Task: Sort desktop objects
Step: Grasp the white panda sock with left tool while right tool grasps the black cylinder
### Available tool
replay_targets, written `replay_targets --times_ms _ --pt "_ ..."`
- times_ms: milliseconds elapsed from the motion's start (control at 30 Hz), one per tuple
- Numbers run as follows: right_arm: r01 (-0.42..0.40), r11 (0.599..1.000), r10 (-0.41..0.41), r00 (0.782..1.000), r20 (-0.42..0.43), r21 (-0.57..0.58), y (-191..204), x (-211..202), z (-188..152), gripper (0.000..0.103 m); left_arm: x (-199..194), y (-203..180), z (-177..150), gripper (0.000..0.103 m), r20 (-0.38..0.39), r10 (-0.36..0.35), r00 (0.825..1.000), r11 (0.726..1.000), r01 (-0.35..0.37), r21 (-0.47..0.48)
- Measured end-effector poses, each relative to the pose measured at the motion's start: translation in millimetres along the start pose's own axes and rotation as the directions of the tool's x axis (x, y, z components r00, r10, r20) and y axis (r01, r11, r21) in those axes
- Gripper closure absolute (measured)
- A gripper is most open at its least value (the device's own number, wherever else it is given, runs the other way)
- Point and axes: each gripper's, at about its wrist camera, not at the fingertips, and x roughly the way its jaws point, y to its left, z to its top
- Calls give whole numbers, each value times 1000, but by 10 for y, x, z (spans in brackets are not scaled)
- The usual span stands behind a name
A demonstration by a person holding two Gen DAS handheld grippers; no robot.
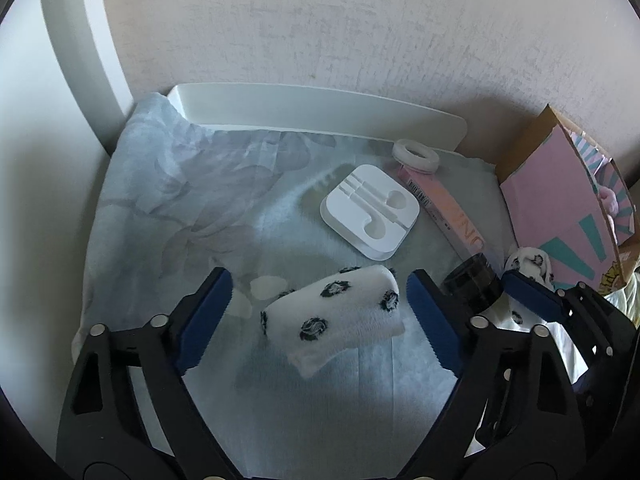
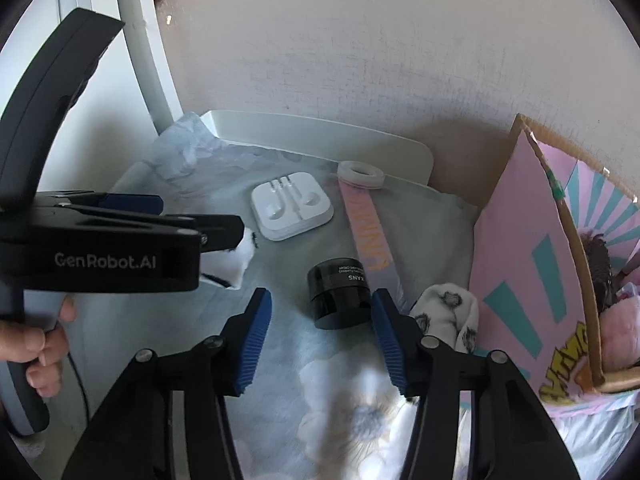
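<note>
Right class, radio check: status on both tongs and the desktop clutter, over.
Left tongs open, straddling spotted sock. Right tongs open around black jar. Second sock crowds the right finger; pink box behind.

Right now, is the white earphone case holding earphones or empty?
Empty: the white earphone case lies flat on the cloth with its moulded earbud and cable grooves bare in both views.

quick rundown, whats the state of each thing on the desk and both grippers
left gripper: open, jaws either side of the rolled sock, pads not touching it
rolled sock: rolled up, lying on the cloth
right gripper: open, black jar just ahead of its pads
black jar: lid on, upright
second sock: bunched beside the pink box
earphone case: open, empty
pink box: open, things inside
tape ring: lying flat
</note>
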Motion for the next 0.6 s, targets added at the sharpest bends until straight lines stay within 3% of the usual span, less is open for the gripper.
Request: replay_targets --times_ms 233,400,500,567,600 --pt "-3 1000 3 1000 -9 2 -27 103 16 55 38 29 -31 29 6 -27 1000 1000 27 -12" --pt "-3 999 2 1000 -3 -50 30 139 37 56 16 18 -53 48 21 -66 998 998 67 -8" --pt "-23 997 23 1000 -3 -71 48 175 62 56 -2 -8 -58 51 29 -65 997 998 65 -1" --pt "-26 996 25 1000 -16 -80 51 213 63 69 -10 -17 -65 52 36 -70 997 998 70 4" --pt "-35 996 34 999 -21 -81 46 226 60 70 -18 -18 -70 54 39 -73 997 997 73 6"
